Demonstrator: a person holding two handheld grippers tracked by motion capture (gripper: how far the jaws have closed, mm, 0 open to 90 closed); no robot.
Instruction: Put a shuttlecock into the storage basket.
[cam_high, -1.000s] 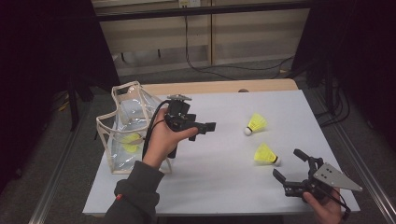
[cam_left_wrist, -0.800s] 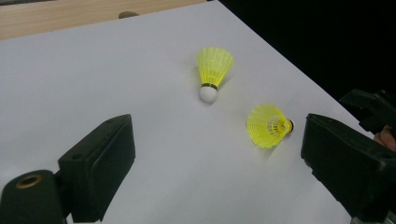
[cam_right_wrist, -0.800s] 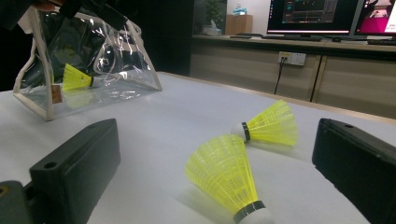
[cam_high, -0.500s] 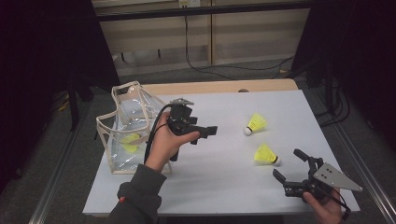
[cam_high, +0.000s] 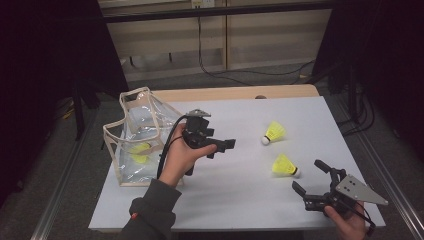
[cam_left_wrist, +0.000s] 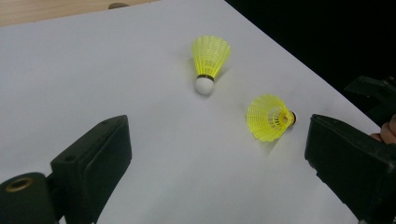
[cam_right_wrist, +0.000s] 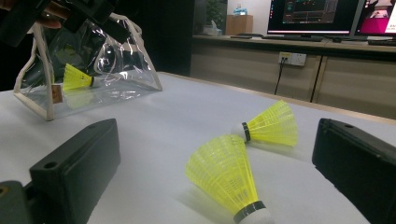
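From the high view, I hold my left gripper (cam_high: 220, 146) above mid-table, jaws spread and empty, aimed at the 2 loose shuttlecocks so either can be picked for the clear bag (cam_high: 131, 150), which stands open-topped at the left with 1 shuttlecock inside (cam_high: 140, 152). My right gripper (cam_high: 308, 176) waits low at the near right corner, jaws apart.

In the left gripper view, the far shuttlecock (cam_left_wrist: 209, 61) and the near shuttlecock (cam_left_wrist: 269, 117) lie close together but apart.

In the right gripper view, the near shuttlecock lies between my open jaws, cork toward me, so I judge it the easier grab.
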